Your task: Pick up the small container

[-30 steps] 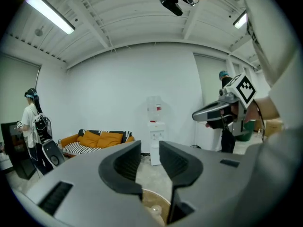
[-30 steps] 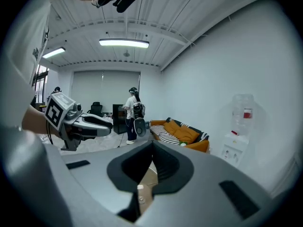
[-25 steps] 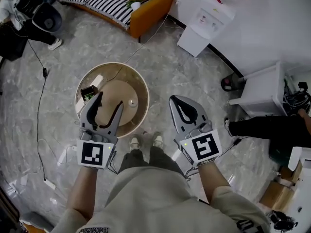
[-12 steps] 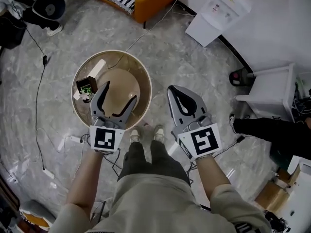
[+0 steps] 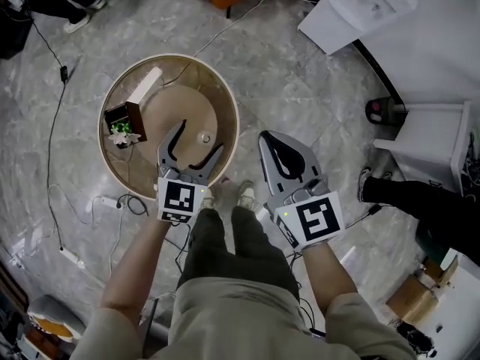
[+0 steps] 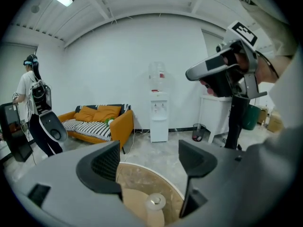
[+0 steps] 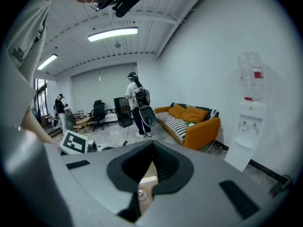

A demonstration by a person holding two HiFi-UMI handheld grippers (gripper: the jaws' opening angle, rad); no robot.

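Note:
The small container (image 5: pixel 205 137), a pale round pot with a lid, stands on the raised middle disc of a round wooden table (image 5: pixel 225 88). My left gripper (image 5: pixel 196 142) hovers over it, its jaws opening, one on either side of the pot as seen from above. In the left gripper view the small container (image 6: pixel 155 203) sits low between the jaws and the pads do not touch it. My right gripper (image 5: pixel 274 147) hangs over the floor to the right of the table, shut and holding nothing. Its closed jaws fill the right gripper view (image 7: pixel 152 151).
On the table's left stand a small plant in a dark box (image 5: pixel 124 126) and a white block (image 5: pixel 145 86). A power strip with cables (image 5: pixel 112 201) lies on the floor. A white cabinet (image 5: pixel 427 145) stands at the right. An orange sofa (image 6: pixel 102 119) and a water dispenser (image 6: pixel 158 112) line the far wall.
My left gripper has moved right across the table to over the small container, and its jaws have spread wider. The right gripper has stayed shut in place.

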